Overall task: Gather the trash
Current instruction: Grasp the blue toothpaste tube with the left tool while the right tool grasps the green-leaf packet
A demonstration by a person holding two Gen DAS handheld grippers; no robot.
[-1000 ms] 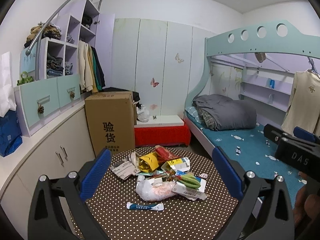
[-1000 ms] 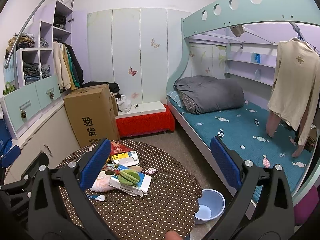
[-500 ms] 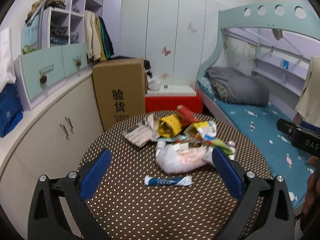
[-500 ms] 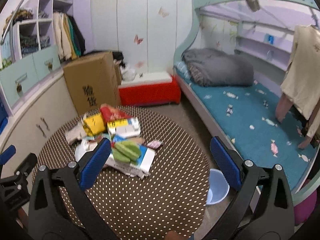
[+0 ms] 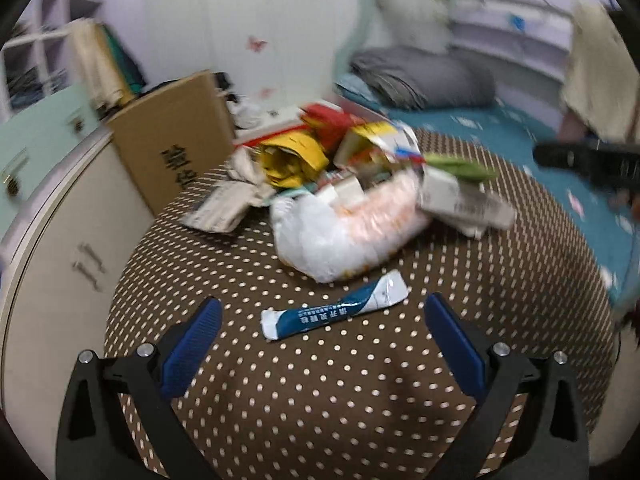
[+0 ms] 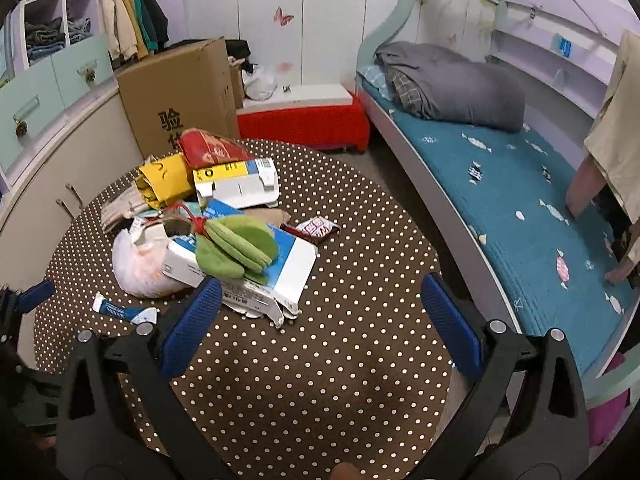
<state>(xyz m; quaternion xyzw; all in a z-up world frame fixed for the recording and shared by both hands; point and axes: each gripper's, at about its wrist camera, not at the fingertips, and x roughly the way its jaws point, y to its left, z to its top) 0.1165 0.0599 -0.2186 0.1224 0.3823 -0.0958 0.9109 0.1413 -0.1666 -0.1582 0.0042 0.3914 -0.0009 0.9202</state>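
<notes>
A pile of trash lies on a round brown polka-dot table [image 5: 320, 392]: a white plastic bag [image 5: 340, 232], a blue-and-white tube [image 5: 334, 312], a yellow wrapper [image 5: 292, 160], crumpled paper [image 5: 224, 208] and flattened cartons [image 6: 276, 268] with green pods [image 6: 236, 244] on top. A small red-and-white wrapper [image 6: 318, 227] lies apart. My left gripper [image 5: 320, 340] is open, just short of the tube. My right gripper [image 6: 320, 316] is open, above the table near the cartons. The left view is blurred.
A cardboard box [image 6: 180, 96] and a red-sided bench [image 6: 304, 120] stand behind the table. Cabinets [image 6: 52, 140] run along the left. A bunk bed with a teal mattress [image 6: 520, 200] and grey bedding [image 6: 452, 84] is on the right.
Both grippers have dropped and tilted down toward the table. The left one has closed in on the tube and the plastic bag. Both stay open.
</notes>
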